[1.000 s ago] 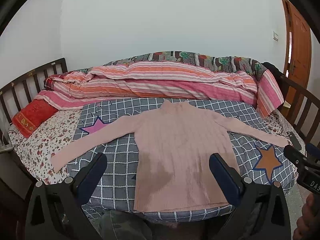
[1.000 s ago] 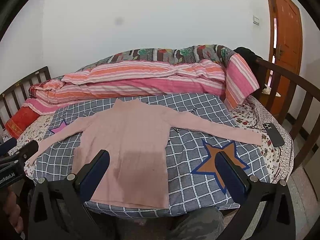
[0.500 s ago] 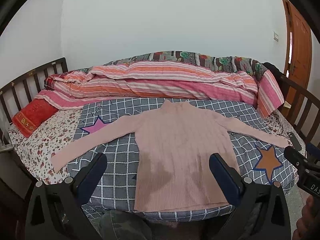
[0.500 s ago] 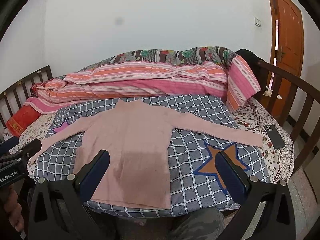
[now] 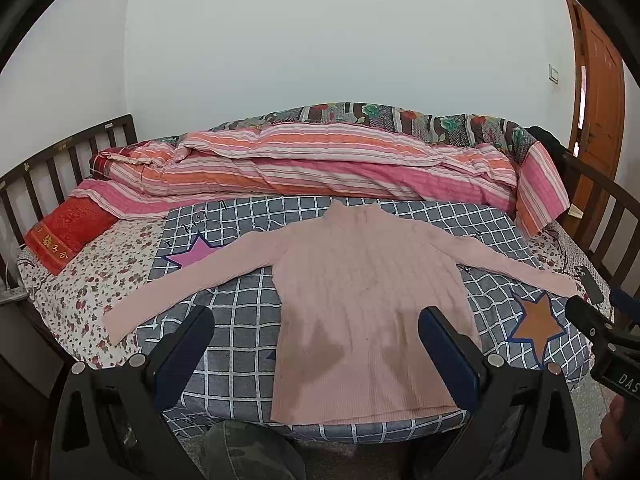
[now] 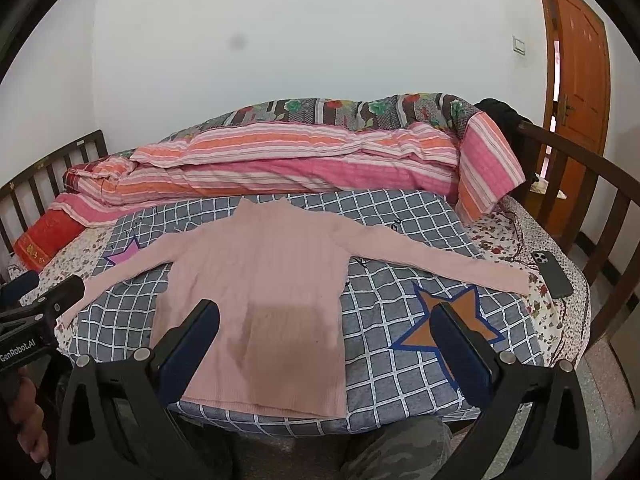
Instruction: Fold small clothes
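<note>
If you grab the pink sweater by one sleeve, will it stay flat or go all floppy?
Probably floppy: the pink sweater is a thin ribbed knit lying limp on the checked blanket, so the rest would likely dangle. Its long sleeve may stretch and drag behind. It looks light and shouldn't slip much on cloth.

Left gripper point(image 5: 316, 334) hangs level, jaws spread wide, nothing between the dark blue pads point(image 5: 192, 336). Right gripper point(image 6: 326, 330) mirrors it, jaws wide apart and empty. Each shows at the edge of the other's view, side by side, a bare hand point(image 6: 28, 420) wrapped round the left handle.
</note>
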`<state>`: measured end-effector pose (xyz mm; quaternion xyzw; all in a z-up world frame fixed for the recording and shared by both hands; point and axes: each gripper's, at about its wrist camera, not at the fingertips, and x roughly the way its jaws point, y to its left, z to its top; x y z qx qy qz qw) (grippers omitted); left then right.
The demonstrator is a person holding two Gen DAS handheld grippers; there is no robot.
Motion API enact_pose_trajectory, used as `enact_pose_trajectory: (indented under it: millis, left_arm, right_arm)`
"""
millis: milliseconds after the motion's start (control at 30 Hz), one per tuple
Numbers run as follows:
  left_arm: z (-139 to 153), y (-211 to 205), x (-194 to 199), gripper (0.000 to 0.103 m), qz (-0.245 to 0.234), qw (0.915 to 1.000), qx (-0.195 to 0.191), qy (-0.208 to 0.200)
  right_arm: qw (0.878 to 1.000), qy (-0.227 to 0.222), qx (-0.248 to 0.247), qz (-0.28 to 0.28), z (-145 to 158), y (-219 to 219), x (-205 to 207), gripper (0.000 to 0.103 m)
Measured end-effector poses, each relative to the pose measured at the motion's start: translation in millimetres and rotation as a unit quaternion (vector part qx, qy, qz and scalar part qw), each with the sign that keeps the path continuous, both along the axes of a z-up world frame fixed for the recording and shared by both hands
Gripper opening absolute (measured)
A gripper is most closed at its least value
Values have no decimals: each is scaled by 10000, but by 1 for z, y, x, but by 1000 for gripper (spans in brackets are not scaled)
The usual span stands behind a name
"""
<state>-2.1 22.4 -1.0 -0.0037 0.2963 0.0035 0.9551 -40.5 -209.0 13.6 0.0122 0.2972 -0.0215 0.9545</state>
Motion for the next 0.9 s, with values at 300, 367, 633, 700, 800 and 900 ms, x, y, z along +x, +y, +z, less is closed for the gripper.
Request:
enact_pose_trajectory:
  millis: [300, 367, 633, 700, 800, 900]
  left_arm:
    - [1, 4, 2, 103, 27, 10000, -28, 15]
    - [1, 4, 1, 103, 21, 10000, -26, 10]
    - [0, 5, 2, 103, 16, 10000, -38, 12]
    - [-1, 5, 3, 103, 2, 10000, -50, 19]
    - [-2, 6, 5, 103, -21, 10000, -95, 23]
    - [-4, 7, 8, 103, -21, 9999, -126, 38]
  right_arm:
    - [10000, 50, -21, 24, -6, 3, 1, 103]
    - [10000, 46, -23, 30, -7, 3, 1, 103]
    - [10000, 51, -34, 31, -7, 5, 1, 103]
    - [10000, 52, -41, 26, -7, 5, 2, 103]
    - [10000, 35, -41, 23, -7, 4, 2, 103]
    - [10000, 54, -32, 26, -7, 3, 4, 103]
